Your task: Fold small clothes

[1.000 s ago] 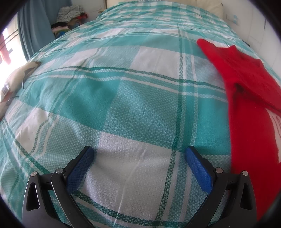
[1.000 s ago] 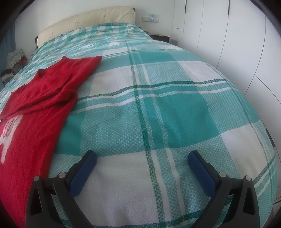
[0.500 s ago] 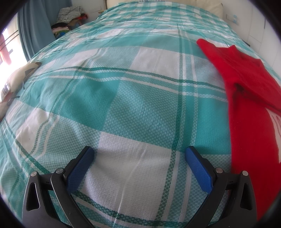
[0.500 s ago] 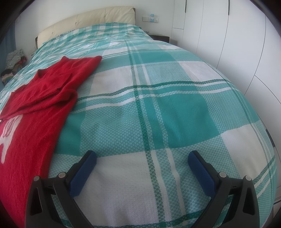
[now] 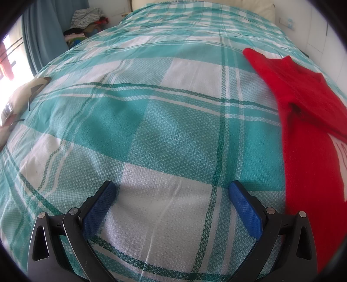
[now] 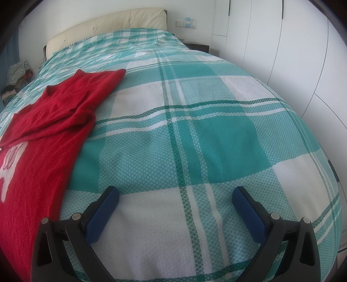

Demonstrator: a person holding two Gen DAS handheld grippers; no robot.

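Partly out of frame, red sweater (image 5: pixel 308 138) between left gripper (image 5: pixel 172 191) and right gripper (image 6: pixel 175 195), both agape, empty.

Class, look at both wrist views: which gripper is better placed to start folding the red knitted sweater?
Neither clearly. The red knitted sweater lies between them, right of the open left gripper and left of the open right gripper, both empty.

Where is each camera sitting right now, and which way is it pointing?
Left wrist: on the left tongs, aimed up the bed toward its head; open blue pads show, red garment at right.
Right wrist: on the right tongs, same heading; open pads show, red garment at left, wardrobe at right.
Shared: the garment lying between them, the plaid cover, the clothes pile.
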